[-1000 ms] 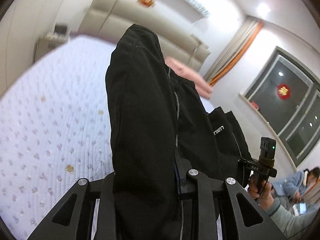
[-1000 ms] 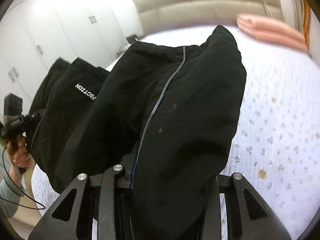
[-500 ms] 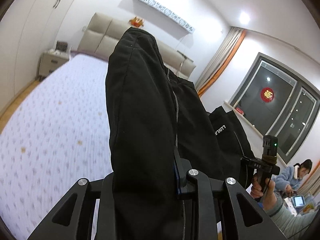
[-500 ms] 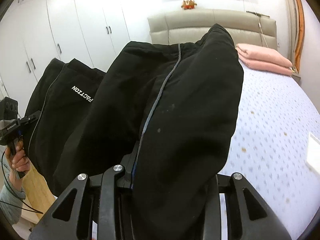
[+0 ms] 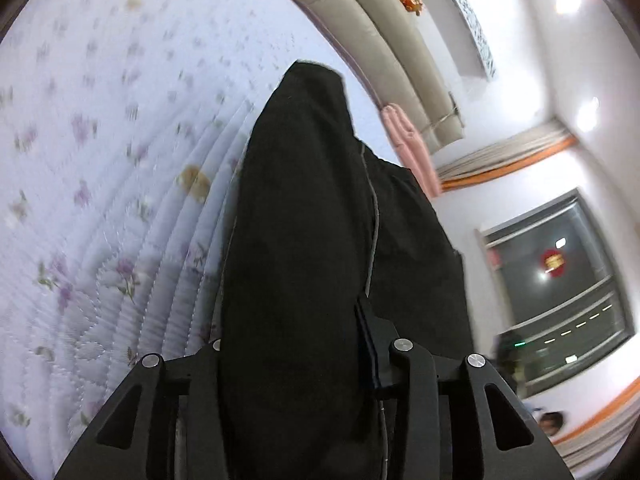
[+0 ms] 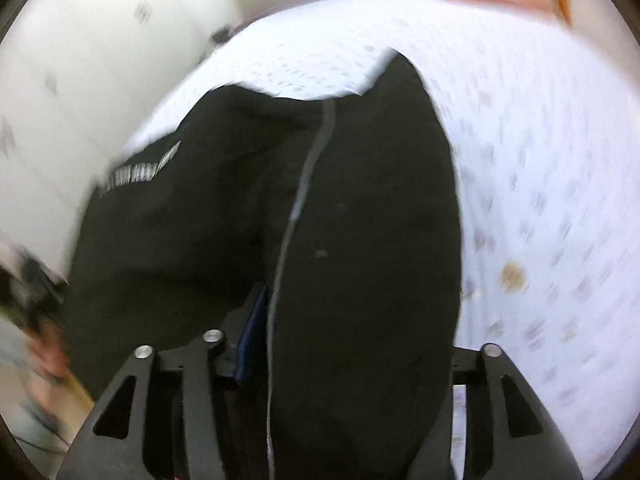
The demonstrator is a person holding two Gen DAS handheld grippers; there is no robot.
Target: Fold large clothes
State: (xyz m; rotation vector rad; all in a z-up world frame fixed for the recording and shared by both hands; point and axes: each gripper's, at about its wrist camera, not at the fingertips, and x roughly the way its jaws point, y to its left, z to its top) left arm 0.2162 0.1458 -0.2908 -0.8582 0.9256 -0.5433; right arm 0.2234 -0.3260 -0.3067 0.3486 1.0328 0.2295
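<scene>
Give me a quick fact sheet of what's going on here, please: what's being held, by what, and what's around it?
held item: black garment, thin grey piping, white lettering too blurred to read
left gripper: shut on the garment
right gripper: shut on the garment
surface: bed with white floral quilt
also on bed: folded pink blanket
backdrop: beige headboard, dark window
image quality: right view motion-blurred

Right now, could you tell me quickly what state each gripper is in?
Left gripper: closed on the black garment.
Right gripper: closed on the same black garment, over the bed.
</scene>
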